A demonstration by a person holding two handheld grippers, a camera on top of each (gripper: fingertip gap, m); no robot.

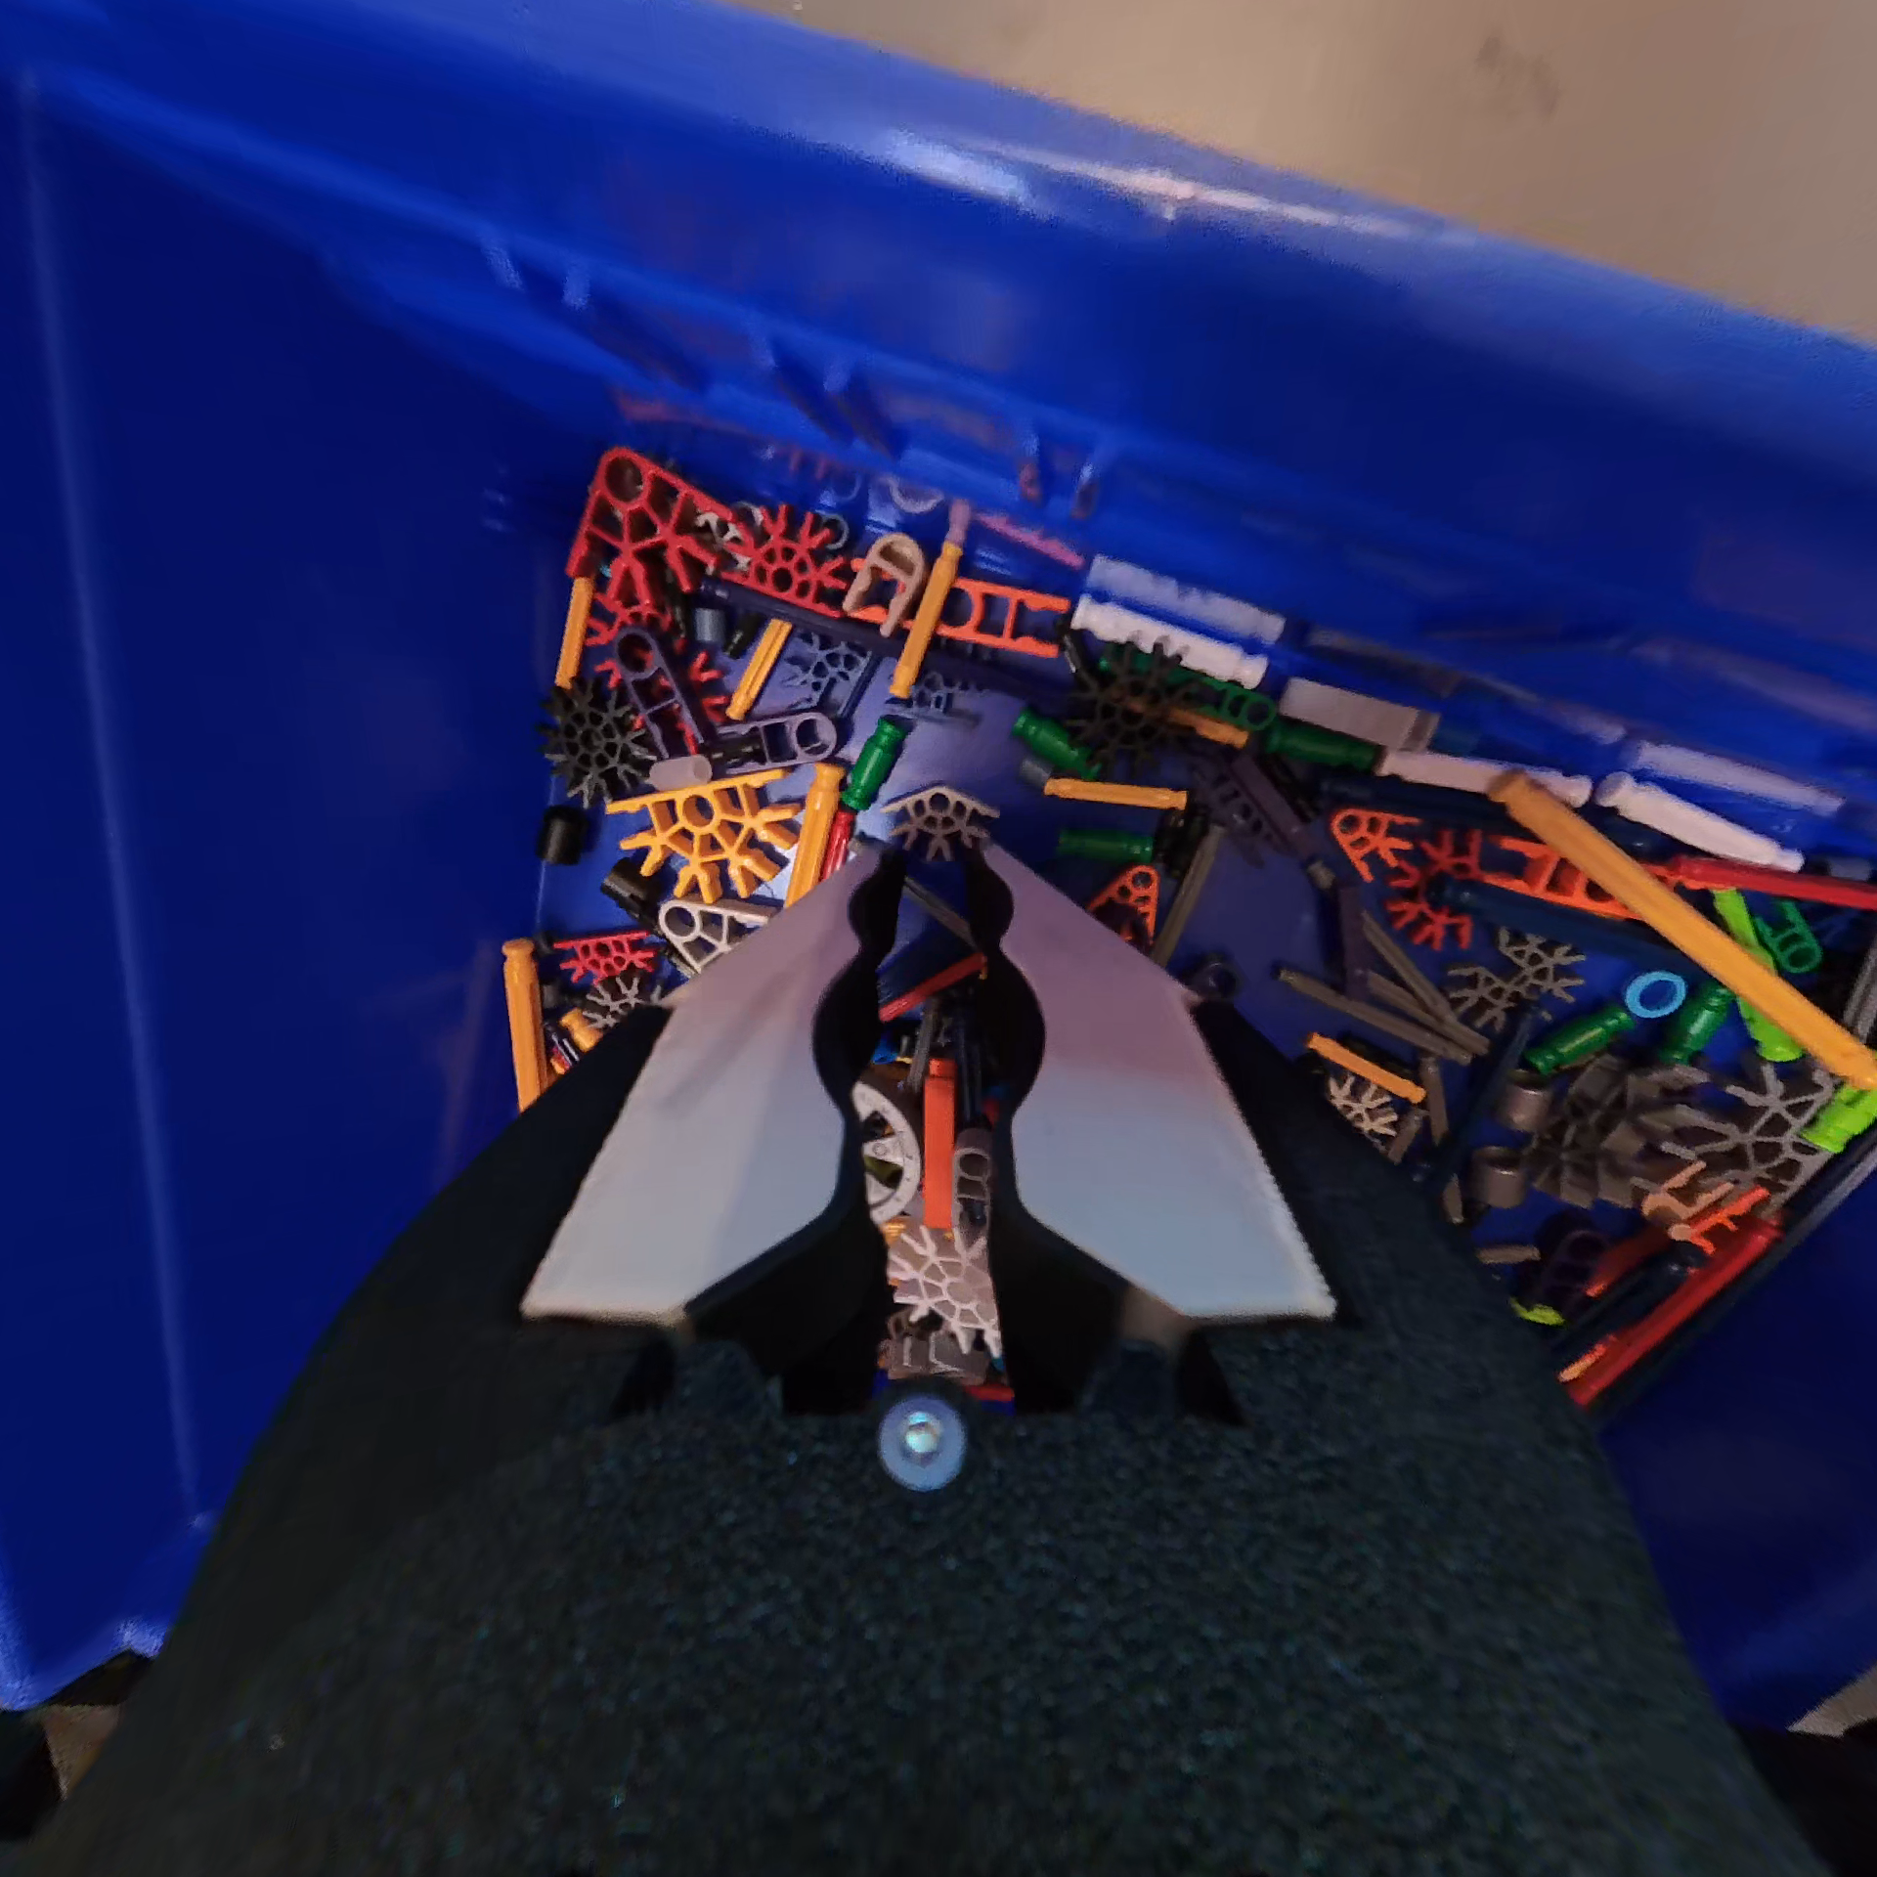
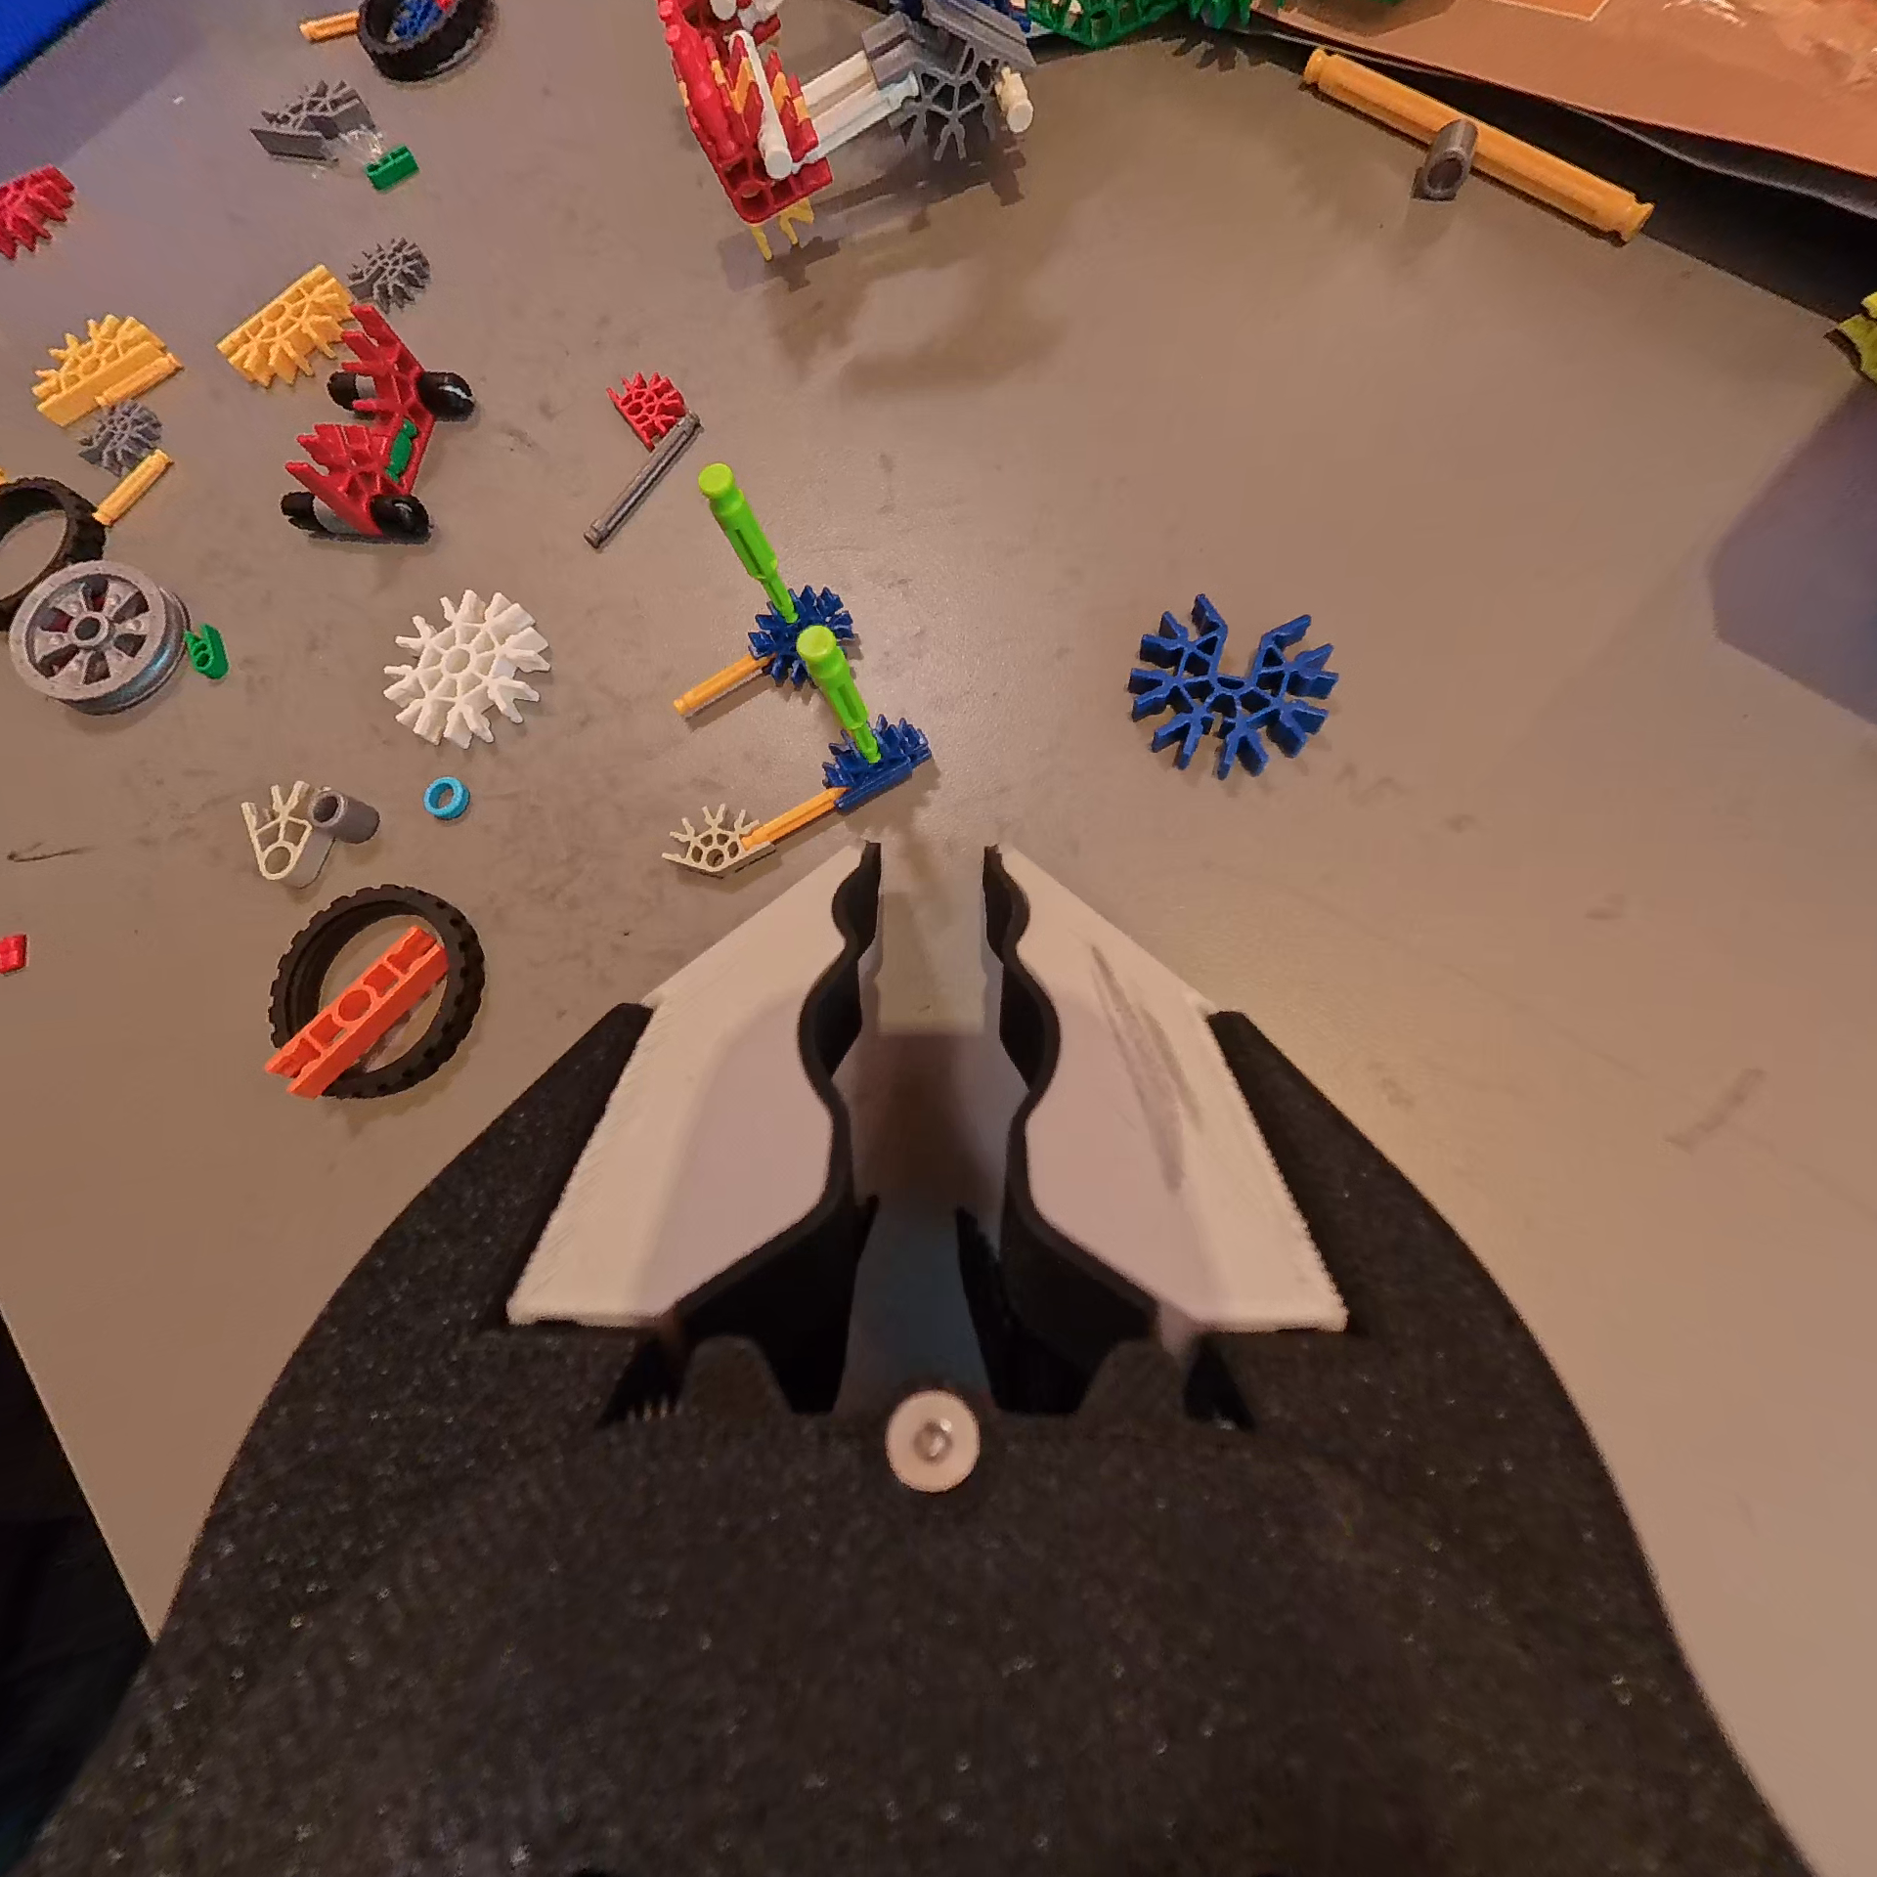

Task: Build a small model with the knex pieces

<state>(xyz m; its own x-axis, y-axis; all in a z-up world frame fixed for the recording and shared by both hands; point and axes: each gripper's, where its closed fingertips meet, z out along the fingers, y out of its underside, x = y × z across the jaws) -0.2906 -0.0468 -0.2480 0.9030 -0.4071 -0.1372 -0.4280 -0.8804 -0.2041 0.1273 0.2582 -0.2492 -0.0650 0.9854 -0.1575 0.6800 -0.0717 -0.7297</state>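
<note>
My left gripper (image 1: 932, 863) reaches down into a blue plastic bin (image 1: 305, 609). Its tips are shut on a small grey fan-shaped connector (image 1: 936, 821), held above a pile of loose rods and connectors (image 1: 1320, 894) on the bin floor. My right gripper (image 2: 932, 863) hovers over a grey table (image 2: 1422, 914), with the jaws a little apart and nothing between them. Just beyond its tips stands a blue connector with an upright light-green rod and an orange rod (image 2: 868, 757). A second such assembly (image 2: 797, 635) stands behind it. A flat blue connector (image 2: 1231, 691) lies to the right.
On the table's left lie a white snowflake connector (image 2: 465, 665), a black tyre with an orange piece (image 2: 376, 990), a grey wheel hub (image 2: 96, 635), a red wheeled piece (image 2: 371, 437) and yellow connectors (image 2: 289, 325). A red and white build (image 2: 772, 112) and a long yellow rod (image 2: 1478, 142) lie at the back. Left tips to right tips: about 50 cm.
</note>
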